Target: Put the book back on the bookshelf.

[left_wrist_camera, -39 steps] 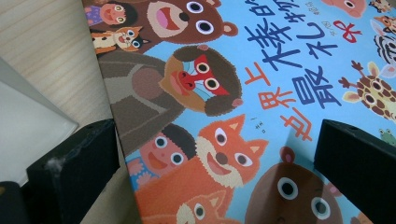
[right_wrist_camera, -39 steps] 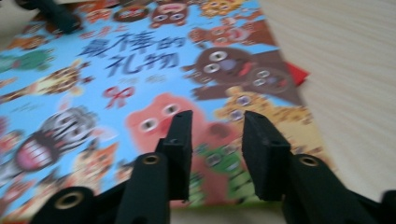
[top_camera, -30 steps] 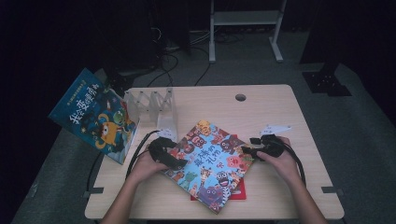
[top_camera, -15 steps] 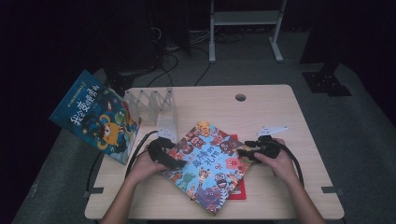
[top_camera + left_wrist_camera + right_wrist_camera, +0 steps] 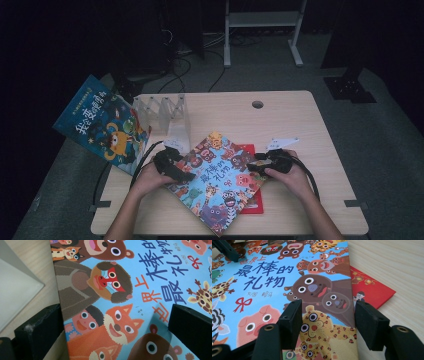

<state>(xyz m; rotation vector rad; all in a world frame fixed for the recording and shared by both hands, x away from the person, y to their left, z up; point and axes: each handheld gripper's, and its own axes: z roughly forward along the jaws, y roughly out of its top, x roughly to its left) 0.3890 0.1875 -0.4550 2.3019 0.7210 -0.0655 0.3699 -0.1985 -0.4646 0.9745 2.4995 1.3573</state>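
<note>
Blue animal book (image 5: 220, 182) — open left gripper (image 5: 186, 176), open right gripper (image 5: 259, 165) astride edges

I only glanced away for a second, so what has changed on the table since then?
Very little. The right tongs edged slightly inward along the animal picture book; both tongs stay open at its two sides, the left tongs opposite. The red booklet beneath, the blue book in the clear rack and the table look unchanged.
</note>
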